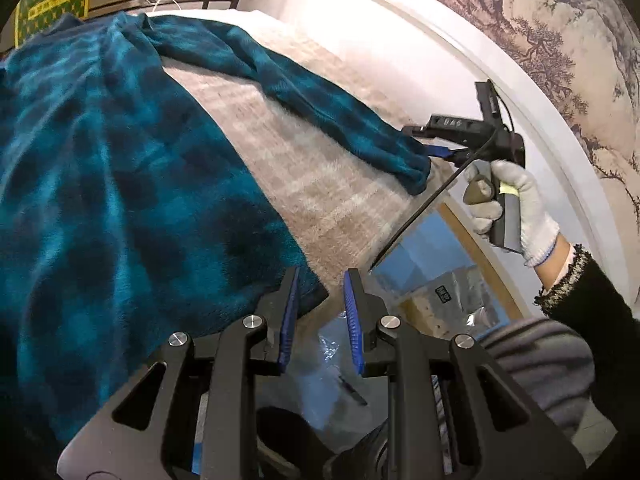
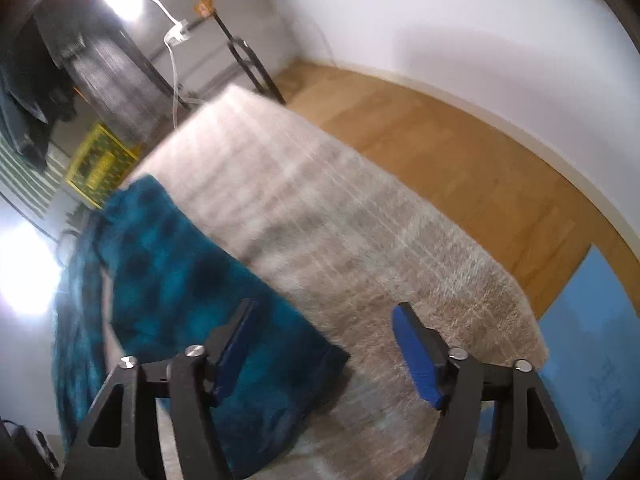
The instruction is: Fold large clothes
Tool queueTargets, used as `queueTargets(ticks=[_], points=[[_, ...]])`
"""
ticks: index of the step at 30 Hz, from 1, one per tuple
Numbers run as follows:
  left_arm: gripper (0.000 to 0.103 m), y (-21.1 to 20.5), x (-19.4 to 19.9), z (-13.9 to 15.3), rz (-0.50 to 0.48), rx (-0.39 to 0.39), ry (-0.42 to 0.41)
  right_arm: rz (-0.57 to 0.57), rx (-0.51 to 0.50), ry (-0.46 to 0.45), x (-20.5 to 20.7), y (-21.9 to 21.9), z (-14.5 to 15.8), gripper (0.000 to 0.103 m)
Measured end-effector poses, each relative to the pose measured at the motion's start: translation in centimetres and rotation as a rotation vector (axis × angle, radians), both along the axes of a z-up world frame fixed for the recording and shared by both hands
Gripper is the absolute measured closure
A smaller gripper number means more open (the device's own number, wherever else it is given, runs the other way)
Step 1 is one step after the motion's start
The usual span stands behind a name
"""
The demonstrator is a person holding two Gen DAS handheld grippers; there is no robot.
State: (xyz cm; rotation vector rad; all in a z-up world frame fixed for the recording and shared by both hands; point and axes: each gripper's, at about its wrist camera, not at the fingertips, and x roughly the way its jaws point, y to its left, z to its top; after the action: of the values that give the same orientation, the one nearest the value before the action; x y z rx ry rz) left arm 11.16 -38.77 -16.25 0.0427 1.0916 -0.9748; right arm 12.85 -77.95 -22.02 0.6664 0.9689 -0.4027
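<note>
A large teal and black checked fleece garment (image 1: 100, 168) lies spread on a beige plaid blanket (image 1: 320, 184). One sleeve (image 1: 320, 104) stretches out to the right. My left gripper (image 1: 320, 300) is open, its jaws just past the garment's near hem corner with nothing between them. My right gripper (image 1: 436, 152), held in a white-gloved hand (image 1: 516, 208), sits at the sleeve cuff (image 1: 416, 168). In the right wrist view the right gripper (image 2: 324, 320) is open wide, with the sleeve end (image 2: 248, 340) under its left finger and the blanket (image 2: 340, 220) beyond.
A white wall (image 2: 460, 28) and wooden floor (image 2: 460, 168) lie beyond the blanket. A blue mat (image 2: 600, 340) lies at the right. A metal rack (image 2: 240, 60), hanging dark clothes (image 2: 36, 80) and a yellow-green box (image 2: 100, 164) stand at the far end.
</note>
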Motion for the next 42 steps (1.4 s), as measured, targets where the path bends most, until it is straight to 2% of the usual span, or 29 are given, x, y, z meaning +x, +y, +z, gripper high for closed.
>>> queueTargets(ticks=[1,3,5,6,11,15,16,17,18,20,25,27,28,29,30,35,38,42], points=[[0.083,0.5,0.0,0.3,0.005,0.003,-0.009,0.005,-0.025,0.005,0.1,0.3,0.1,0.048],[0.083,1.3,0.1,0.8,0.016,0.002,-0.015,0.038,-0.03,0.004,0.2,0.6,0.4,0.082],[0.083,2.1,0.3,1.1,0.033,-0.006,-0.014,0.045,0.011,-0.02,0.1,0.7,0.8,0.099],[0.083,2.6,0.5,1.4,0.044,-0.015,-0.015,0.044,0.025,-0.04,0.0,0.7,1.2,0.102],[0.083,4.6,1.1,2.3,0.098,-0.061,-0.015,0.087,0.009,-0.113,0.0,2.8,4.5,0.103],[0.083,5.7,1.0,2.3,0.116,-0.065,-0.015,0.137,-0.088,-0.125,0.6,4.7,6.2,0.101],[0.083,6.0,0.9,2.3,0.117,-0.067,-0.014,0.132,-0.104,-0.107,0.6,4.7,6.1,0.091],[0.083,6.3,0.8,2.3,0.118,-0.066,-0.015,0.123,-0.113,-0.095,0.4,4.6,5.9,0.056],[0.083,6.7,0.7,2.4,0.119,-0.064,-0.017,0.11,-0.118,-0.091,0.2,4.3,5.5,0.033],[0.083,7.1,0.5,2.3,0.123,-0.059,-0.021,0.072,-0.118,-0.062,-0.3,3.4,4.6,0.037],[0.083,8.2,0.7,2.3,0.148,-0.062,-0.012,0.032,-0.028,0.017,-0.8,1.7,1.3,0.043],[0.083,8.6,0.8,2.4,0.157,-0.064,-0.015,0.028,-0.026,0.069,-0.6,1.9,0.5,0.063],[0.083,8.8,0.9,2.5,0.16,-0.064,-0.018,0.026,-0.051,0.08,-0.5,2.1,0.6,0.067],[0.083,9.0,0.9,2.6,0.163,-0.064,-0.021,0.034,-0.045,0.078,-0.4,2.2,0.7,0.086],[0.083,9.3,0.9,2.7,0.166,-0.066,-0.024,0.035,-0.028,0.068,-0.4,2.4,1.1,0.094],[0.083,10.4,1.3,2.9,0.192,-0.089,-0.018,0.073,-0.057,-0.042,-0.2,4.8,5.2,0.095],[0.083,11.2,1.7,3.1,0.218,-0.114,-0.005,0.132,-0.072,-0.118,0.0,7.4,8.2,0.095],[0.083,12.4,2.4,3.3,0.25,-0.139,0.002,0.265,-0.097,-0.219,0.8,12.8,12.6,0.095]])
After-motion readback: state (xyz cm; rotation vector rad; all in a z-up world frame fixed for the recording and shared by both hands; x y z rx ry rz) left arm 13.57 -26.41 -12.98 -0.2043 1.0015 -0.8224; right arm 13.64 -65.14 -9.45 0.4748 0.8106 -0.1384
